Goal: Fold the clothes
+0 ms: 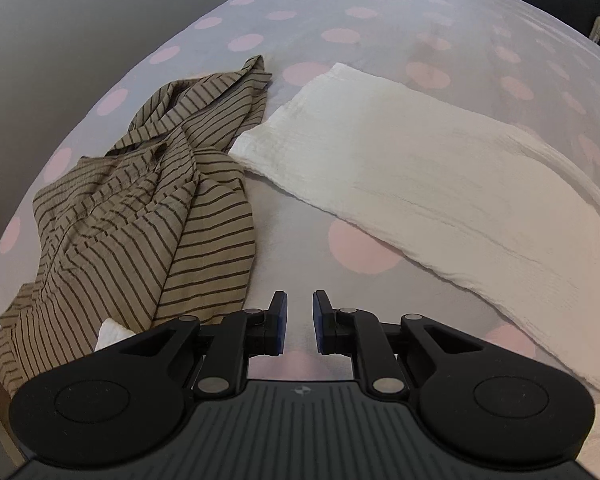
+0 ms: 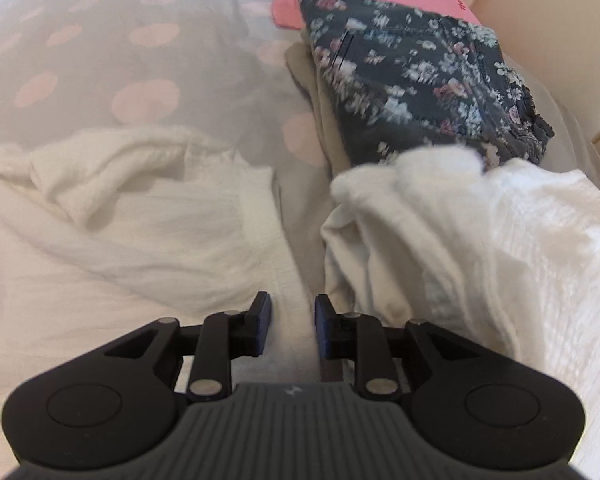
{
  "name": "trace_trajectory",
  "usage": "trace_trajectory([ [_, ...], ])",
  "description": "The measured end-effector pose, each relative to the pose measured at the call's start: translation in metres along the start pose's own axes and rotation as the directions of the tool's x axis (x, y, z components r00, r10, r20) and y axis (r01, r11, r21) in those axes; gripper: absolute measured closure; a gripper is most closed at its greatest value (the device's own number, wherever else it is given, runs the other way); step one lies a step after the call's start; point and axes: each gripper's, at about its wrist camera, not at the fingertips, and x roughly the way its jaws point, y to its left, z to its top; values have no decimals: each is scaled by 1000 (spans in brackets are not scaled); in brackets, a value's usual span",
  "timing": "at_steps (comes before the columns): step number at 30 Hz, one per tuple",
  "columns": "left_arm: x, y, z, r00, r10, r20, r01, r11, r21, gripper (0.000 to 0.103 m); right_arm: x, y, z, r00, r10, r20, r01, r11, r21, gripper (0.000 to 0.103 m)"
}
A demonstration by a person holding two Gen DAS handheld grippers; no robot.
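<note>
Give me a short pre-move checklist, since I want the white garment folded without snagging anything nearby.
1. Left gripper open and holding nothing: ok.
2. Right gripper open, white garment below it, not gripped: ok.
3. White garment's leg lying flat: ok.
4. Waistband end smoothed: not ok, bunched up.
5. Striped shirt apart from the white garment: not ok, they touch at one corner.
6. Floral garment on the pile apart from the crumpled white cloth: cannot tell, they overlap in view.

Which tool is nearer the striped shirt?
Left. The left tool hovers open just right of the crumpled striped shirt; the right tool is over white fabric, with no striped shirt in its view.
</note>
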Motion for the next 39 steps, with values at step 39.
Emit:
trace_trajectory([
  [39,182,-163,213,965,-126,-230,19,908,-418,77,50,22,88,994,78,82,-71,994,-82,60],
])
